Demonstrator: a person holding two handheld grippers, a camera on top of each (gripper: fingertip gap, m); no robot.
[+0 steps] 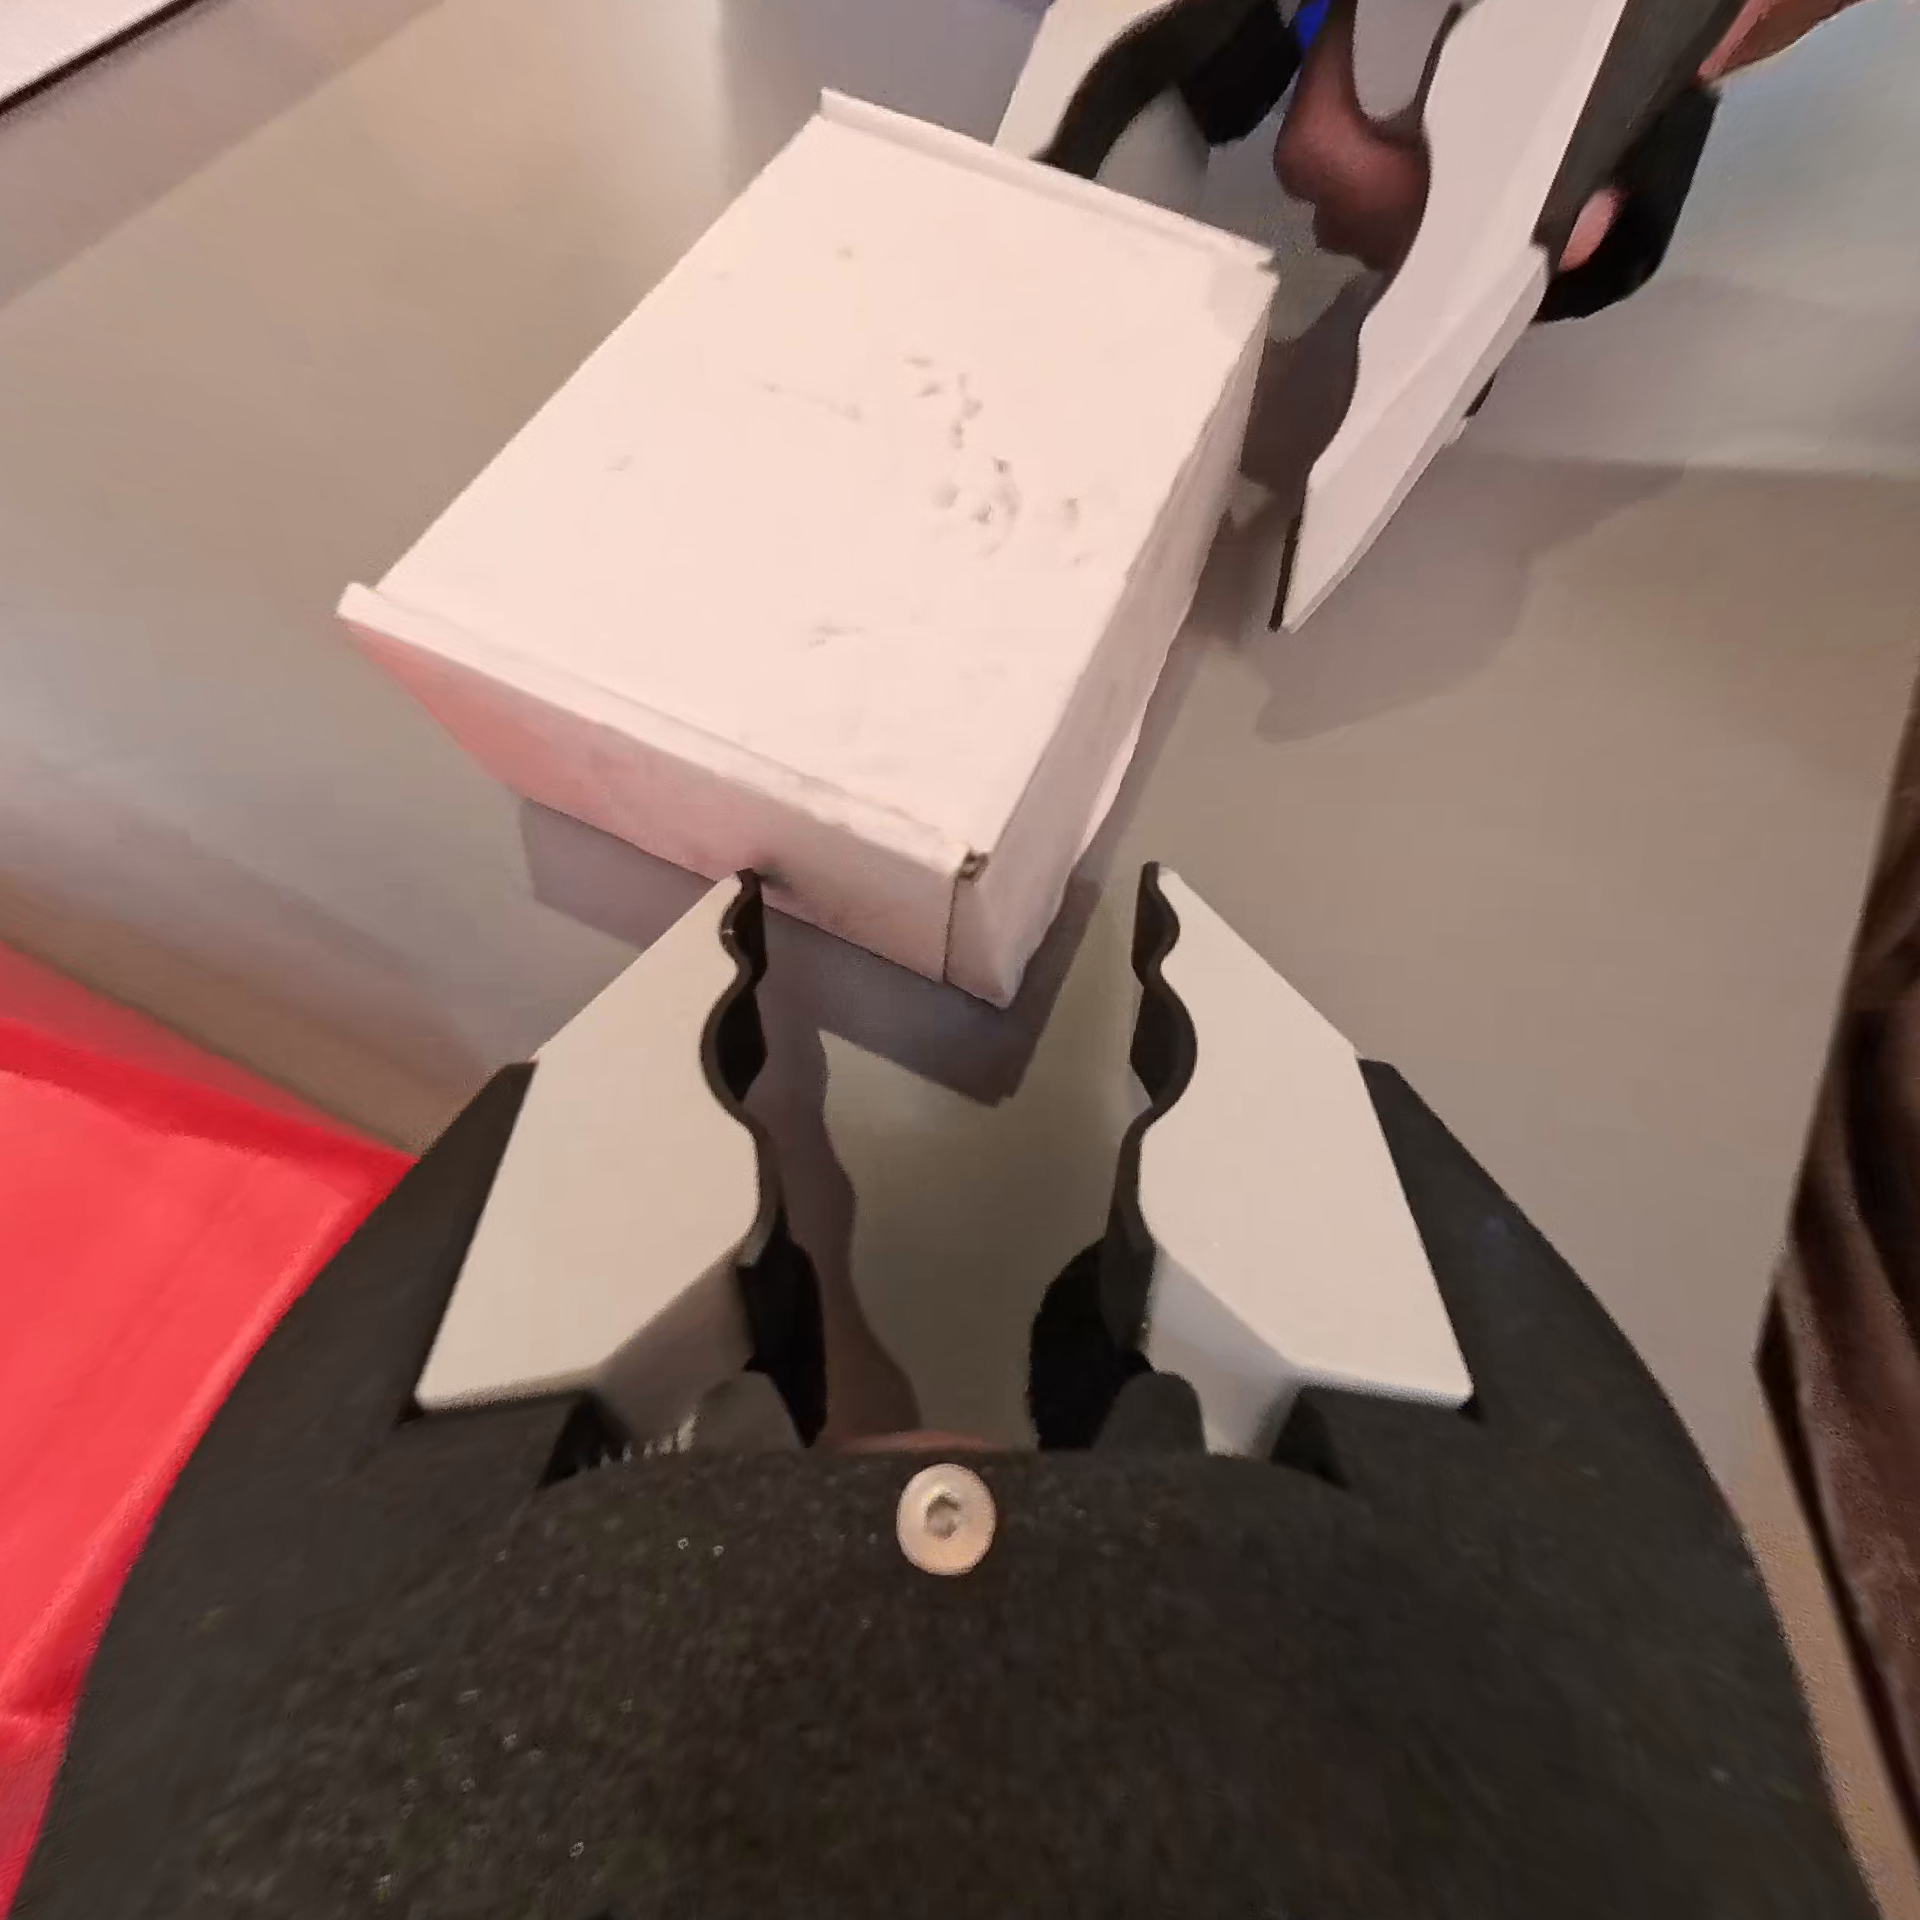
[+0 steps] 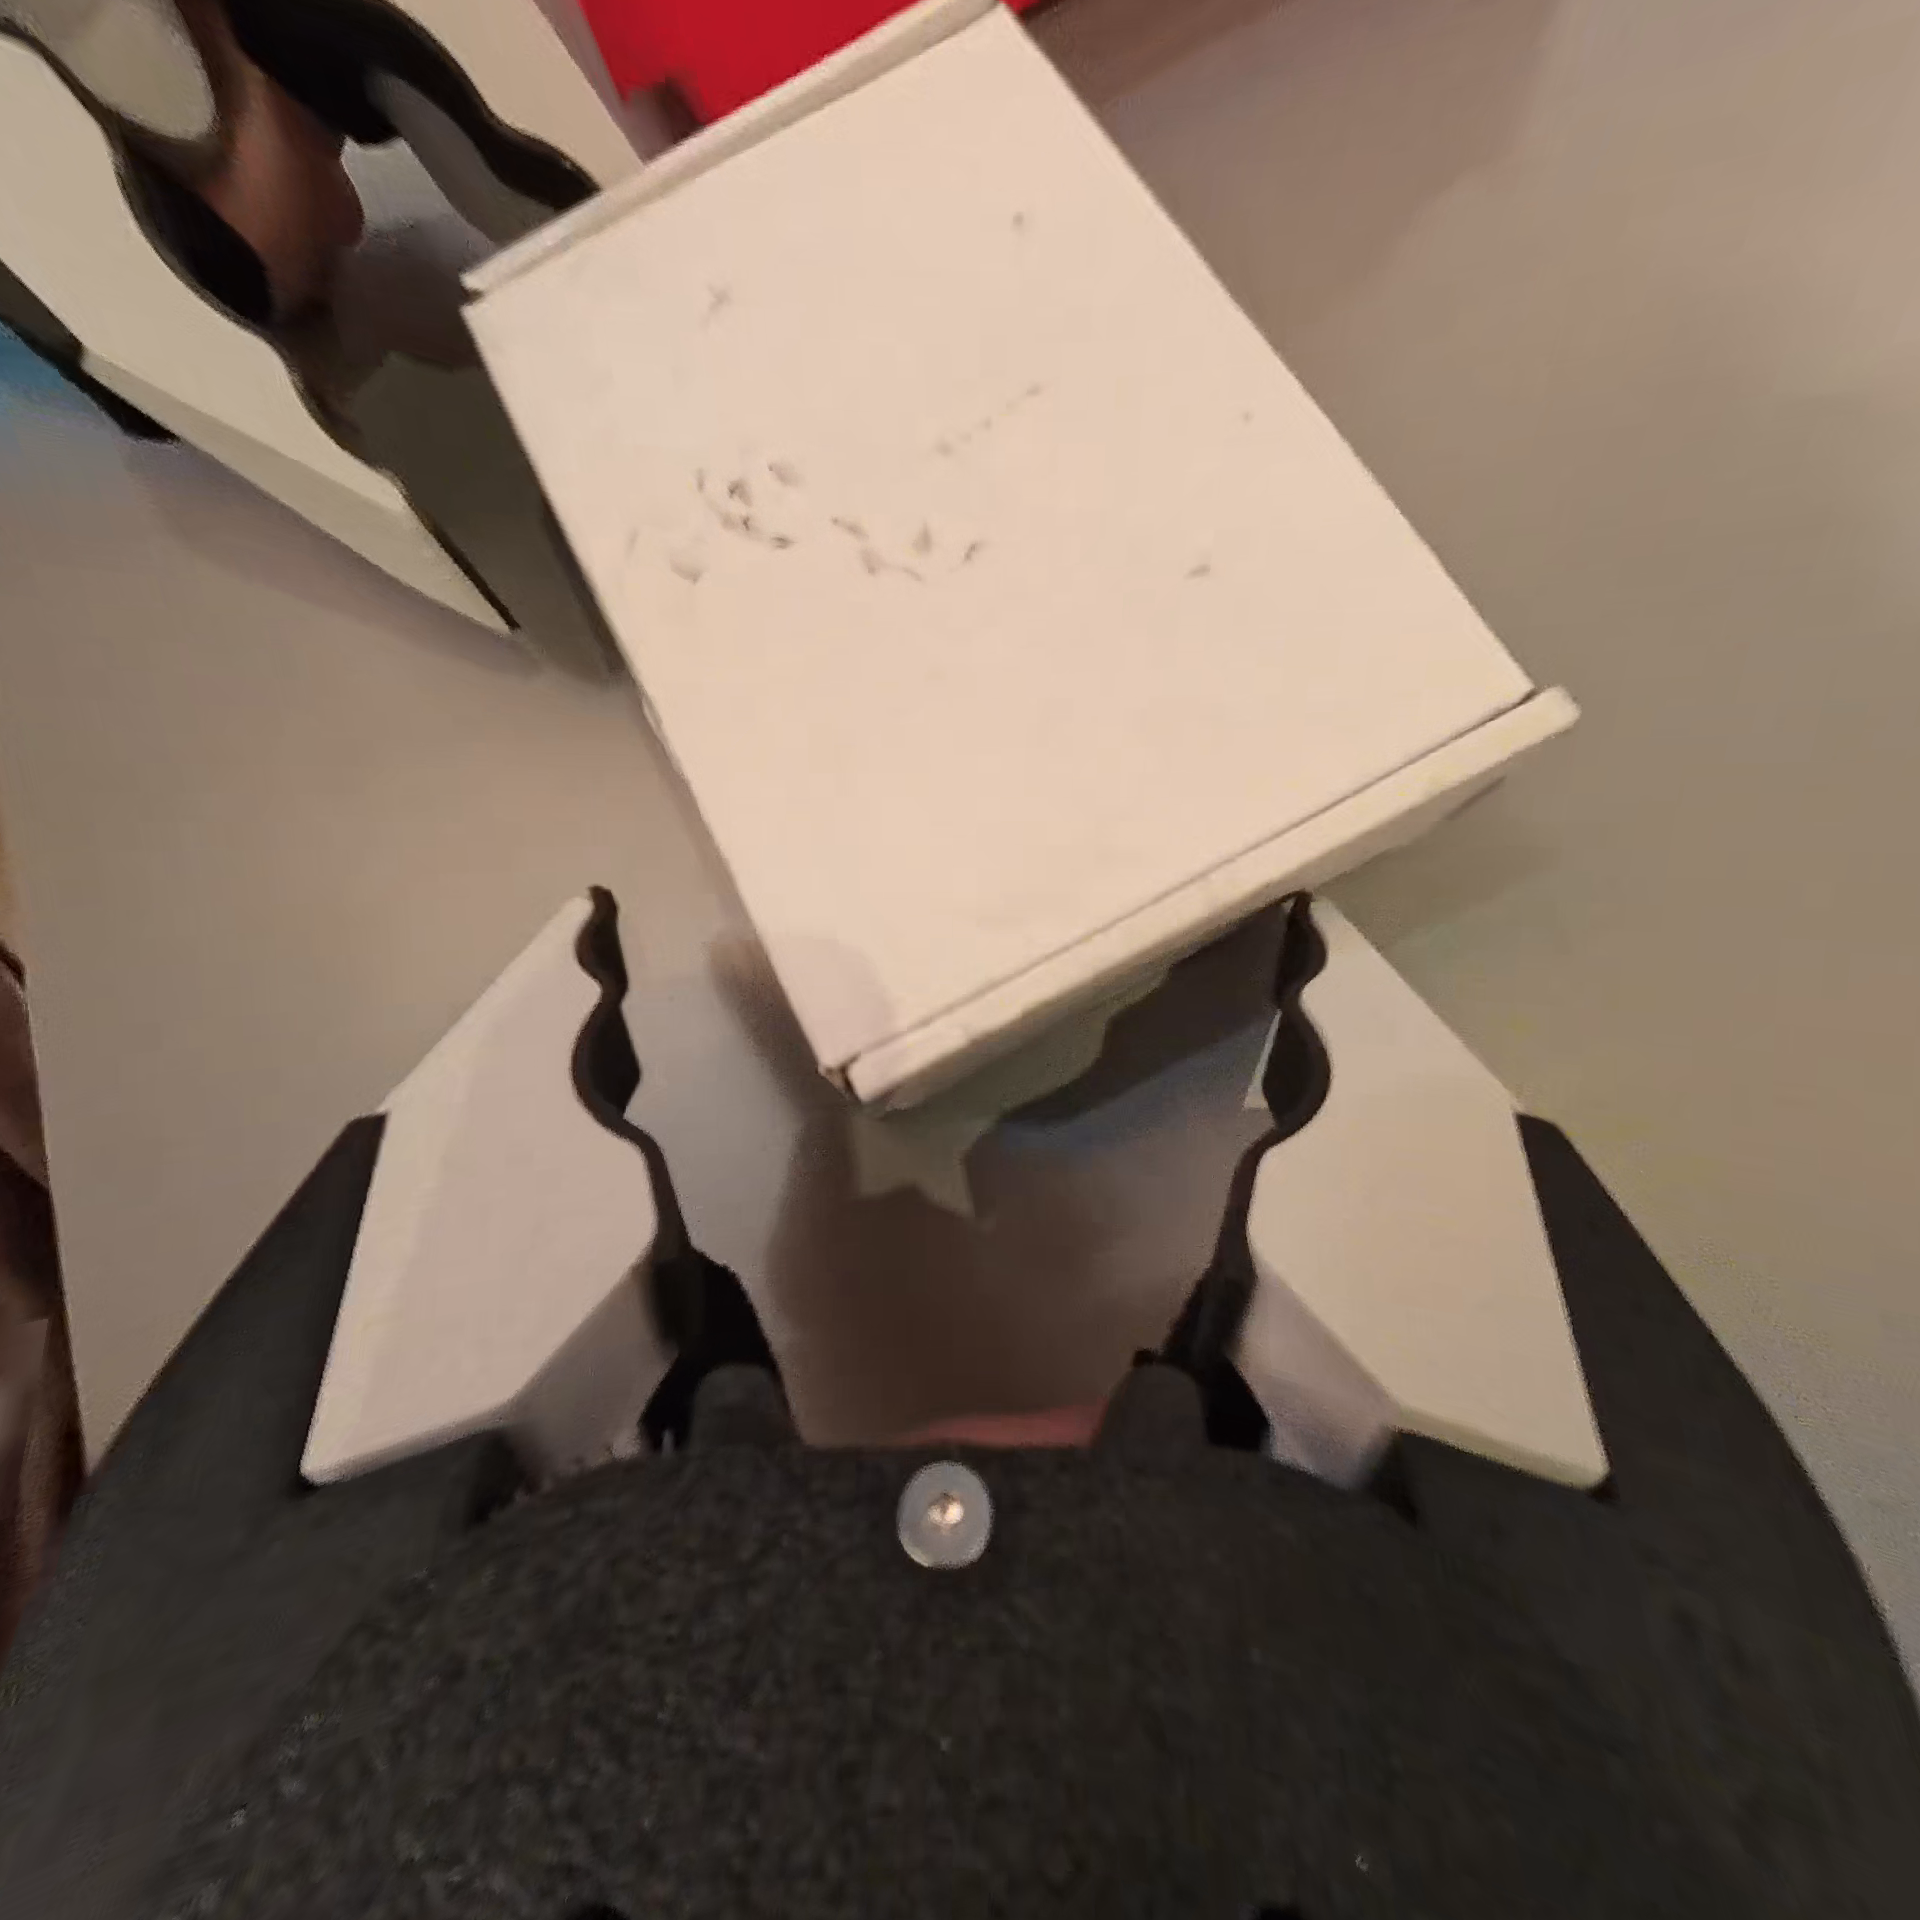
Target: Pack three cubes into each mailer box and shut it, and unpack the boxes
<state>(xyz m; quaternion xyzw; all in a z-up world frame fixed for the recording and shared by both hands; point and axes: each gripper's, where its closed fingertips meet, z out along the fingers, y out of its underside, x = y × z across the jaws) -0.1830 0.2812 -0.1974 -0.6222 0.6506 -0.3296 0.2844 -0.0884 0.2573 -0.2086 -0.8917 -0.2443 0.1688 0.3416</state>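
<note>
A closed white mailer box (image 1: 831, 540) with scuff marks on its lid lies on the glossy grey table (image 1: 1558, 831). My left gripper (image 1: 948, 891) is open, and the box's near corner sits between its fingertips. Its left fingertip touches the box's front face. The right gripper's fingers (image 1: 1455, 343) stand open at the box's far end. In the right wrist view the same box (image 2: 987, 520) has its near corner between the tips of my open right gripper (image 2: 948, 909). The left gripper's fingers (image 2: 260, 436) show at the top left. No cubes are in view.
A red surface (image 1: 156, 1299) lies at the table's lower left and also shows in the right wrist view (image 2: 810, 52) behind the box. A brown sleeve (image 1: 1860, 1247) is at the right edge. A white edge (image 1: 62, 42) sits at the far left corner.
</note>
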